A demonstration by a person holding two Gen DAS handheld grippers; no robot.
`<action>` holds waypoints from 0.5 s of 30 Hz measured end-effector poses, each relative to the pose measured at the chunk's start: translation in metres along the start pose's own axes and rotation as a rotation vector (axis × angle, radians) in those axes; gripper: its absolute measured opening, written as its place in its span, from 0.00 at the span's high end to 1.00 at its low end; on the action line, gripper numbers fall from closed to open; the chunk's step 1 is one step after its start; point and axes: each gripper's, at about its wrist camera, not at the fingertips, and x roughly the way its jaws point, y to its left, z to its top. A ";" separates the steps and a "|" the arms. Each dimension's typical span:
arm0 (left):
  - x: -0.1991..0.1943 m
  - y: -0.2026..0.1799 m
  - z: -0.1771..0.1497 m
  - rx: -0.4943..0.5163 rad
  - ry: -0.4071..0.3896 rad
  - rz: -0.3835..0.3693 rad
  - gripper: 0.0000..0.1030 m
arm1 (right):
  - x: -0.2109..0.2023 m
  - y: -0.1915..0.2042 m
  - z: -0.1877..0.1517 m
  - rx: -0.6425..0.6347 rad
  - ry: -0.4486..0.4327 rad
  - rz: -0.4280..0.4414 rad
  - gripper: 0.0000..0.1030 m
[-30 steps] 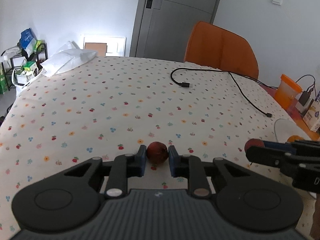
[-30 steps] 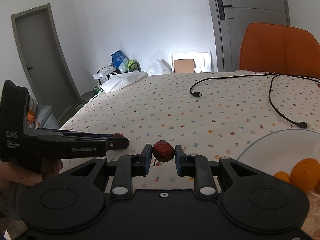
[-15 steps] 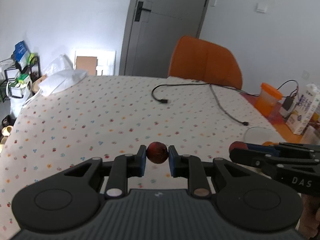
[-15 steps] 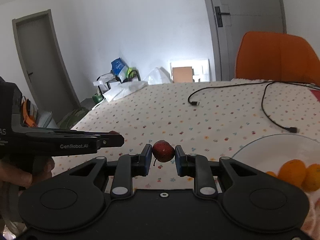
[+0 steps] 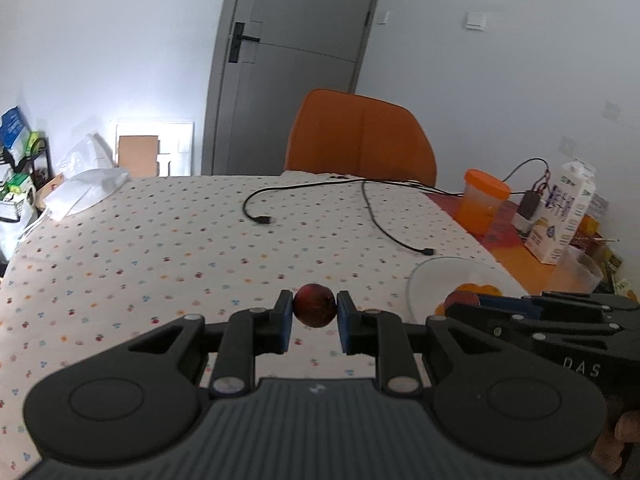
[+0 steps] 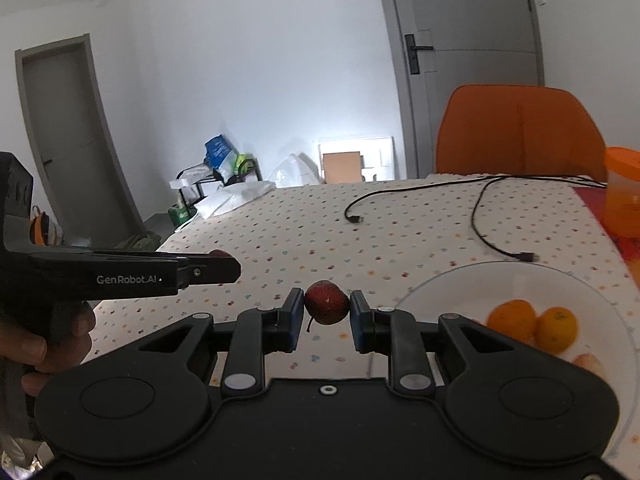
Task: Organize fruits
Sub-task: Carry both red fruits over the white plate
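Two grippers each clenched a dark red fruit above the dotted tablecloth [image 5: 160,248]: the left gripper [image 5: 314,317] pinched a round fruit [image 5: 314,305], the right gripper [image 6: 327,318] a stemmed fruit [image 6: 326,307], stem hanging down toward the near side. Just right of and beyond the right gripper lay the glass plate [image 6: 452,280] holding oranges [image 6: 532,324], nearer that gripper than the left. An orange chair [image 5: 360,136] stood at the far edge.

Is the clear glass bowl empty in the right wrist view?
No, the clear glass bowl holds at least two round orange fruits, beside the right gripper.
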 end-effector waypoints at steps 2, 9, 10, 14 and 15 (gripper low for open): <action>-0.001 -0.006 0.000 0.006 0.000 -0.010 0.79 | -0.007 -0.004 -0.001 0.007 -0.013 -0.010 0.77; 0.001 -0.024 0.001 0.029 0.001 -0.043 0.79 | -0.027 -0.016 -0.006 0.029 -0.036 -0.047 0.77; 0.001 -0.026 0.001 0.033 0.001 -0.047 0.79 | -0.029 -0.018 -0.007 0.033 -0.038 -0.054 0.77; 0.004 -0.035 0.001 0.045 0.005 -0.066 0.79 | -0.036 -0.026 -0.010 0.045 -0.042 -0.076 0.77; 0.006 -0.037 0.001 0.047 0.008 -0.070 0.79 | -0.038 -0.028 -0.011 0.047 -0.043 -0.080 0.77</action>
